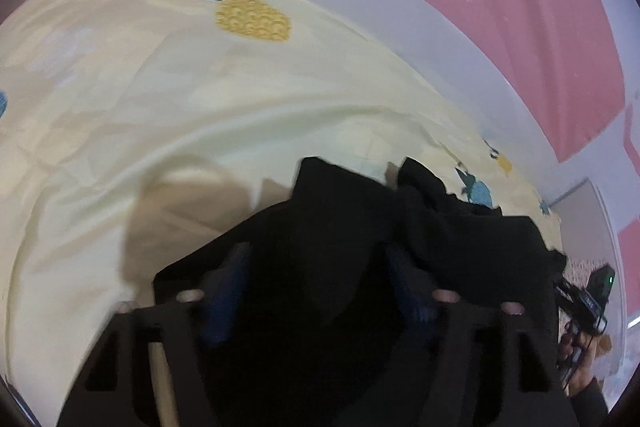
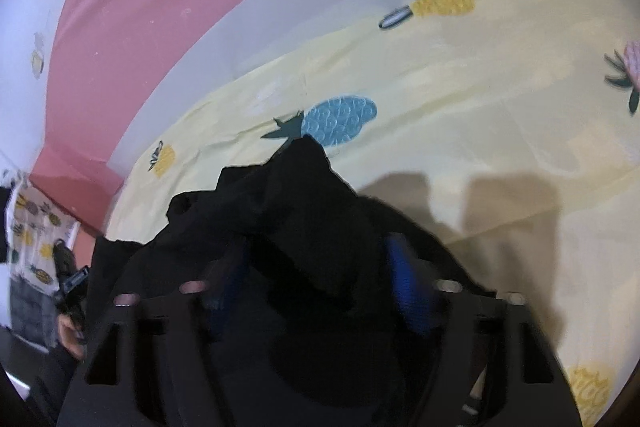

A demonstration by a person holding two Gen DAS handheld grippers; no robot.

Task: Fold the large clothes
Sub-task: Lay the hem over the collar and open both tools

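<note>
In the left wrist view, the left hand-held gripper [image 1: 320,291] has its blue pads on either side of a bunched black garment [image 1: 340,227]; it seems clamped on the cloth, though blur hides the contact. The garment lies on a pale yellow pineapple-print sheet [image 1: 160,107], heaped toward the right. A hand [image 1: 576,351] with the other device shows at the garment's right edge.

In the right wrist view, the right hand-held gripper [image 2: 316,275] likewise straddles the garment [image 2: 288,211], whose peak overlaps a blue pineapple [image 2: 340,119] on the sheet [image 2: 480,87].
</note>
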